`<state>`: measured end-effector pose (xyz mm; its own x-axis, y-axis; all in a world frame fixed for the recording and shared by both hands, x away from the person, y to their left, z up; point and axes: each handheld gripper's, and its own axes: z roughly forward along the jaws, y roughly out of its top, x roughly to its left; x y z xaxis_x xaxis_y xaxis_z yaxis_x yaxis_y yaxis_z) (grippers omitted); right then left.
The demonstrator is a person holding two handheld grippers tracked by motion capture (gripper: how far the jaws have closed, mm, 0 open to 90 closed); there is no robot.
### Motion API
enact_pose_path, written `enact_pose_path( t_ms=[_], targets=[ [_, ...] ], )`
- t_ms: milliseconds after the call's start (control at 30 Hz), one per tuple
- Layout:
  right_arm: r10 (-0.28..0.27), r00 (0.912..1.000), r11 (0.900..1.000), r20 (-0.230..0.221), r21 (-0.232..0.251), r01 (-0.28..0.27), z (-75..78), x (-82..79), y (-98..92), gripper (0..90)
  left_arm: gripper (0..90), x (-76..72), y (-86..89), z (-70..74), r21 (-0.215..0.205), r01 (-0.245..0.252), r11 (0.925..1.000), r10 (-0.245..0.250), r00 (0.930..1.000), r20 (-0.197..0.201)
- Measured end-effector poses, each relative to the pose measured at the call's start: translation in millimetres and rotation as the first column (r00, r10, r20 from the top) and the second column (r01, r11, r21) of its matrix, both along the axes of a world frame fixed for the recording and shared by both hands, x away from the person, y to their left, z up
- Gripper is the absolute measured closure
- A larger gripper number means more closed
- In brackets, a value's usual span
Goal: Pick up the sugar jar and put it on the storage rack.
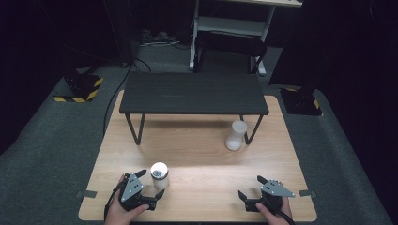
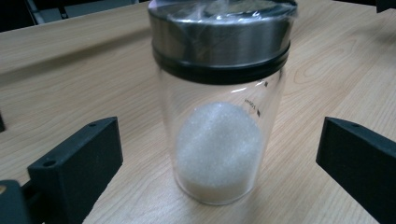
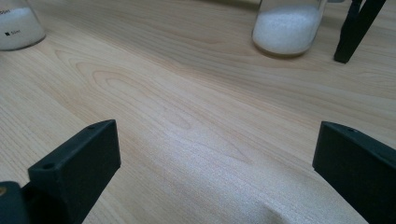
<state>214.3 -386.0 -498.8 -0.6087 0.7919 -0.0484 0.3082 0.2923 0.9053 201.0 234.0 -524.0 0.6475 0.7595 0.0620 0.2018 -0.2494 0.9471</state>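
Currently, near front edge of pale wooden table [image 1: 202,154]:
Left gripper [image 1: 151,183]: jaws spread wide either side of clear glass jar with steel lid [image 2: 219,102], not touching; part-filled, white granules.
Right gripper [image 1: 250,186]: jaws wide apart, holding nothing, bare wood between.
Second clear jar of white granules [image 1: 235,135]: beside leg of low black metal-legged shelf [image 1: 192,93], well apart.

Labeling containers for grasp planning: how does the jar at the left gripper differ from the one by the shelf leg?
The near jar has a metal lid; no such lid is visible on the far jar, which looks white throughout. The near jar stands between the open jaws of the left gripper; the far jar stands apart, beside the shelf leg. Both are upright on the table and hold white granules.
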Motion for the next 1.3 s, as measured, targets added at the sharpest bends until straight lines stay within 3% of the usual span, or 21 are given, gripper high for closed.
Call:
enact_pose_path(
  t_ms=[400, 700, 833, 1067, 1300],
  targets=[
    [-0.002, 1.0, 1.0, 0.0, 0.006, 0.002, -0.5, -0.1, -0.3, 0.8, 2.8, 2.3, -10.1, -1.9, -0.041, -0.015, 0.999, 0.016, 0.9999, 0.003],
    [-0.004, 1.0, 1.0, 0.004, 0.004, 0.004, -0.7, -0.8, 0.5, 0.8, 17.0, 3.4, -14.1, -4.9, -0.073, -0.052, 0.996, 0.053, 0.9984, 0.021],
    [-0.005, 1.0, 1.0, 0.003, 0.006, 0.005, -0.8, -0.7, 0.5, 0.8, 22.0, 6.7, -12.3, -7.4, -0.116, -0.059, 0.9915, 0.06, 0.9982, 0.007],
    [-0.008, 1.0, 1.0, 0.0, 0.008, 0.008, -0.6, -0.3, 0.5, 0.8, 30.0, 7.5, -13.8, -6.9, -0.101, -0.045, 0.9939, 0.047, 0.9987, 0.019],
    [-0.024, 0.9997, 1.0, -0.007, -0.009, 0.024, 1.3, -0.3, 4.9, 0.8, 30.5, 6.2, -15.1, -7.5, -0.099, -0.049, 0.9939, 0.052, 0.9983, 0.025]
  ],
)
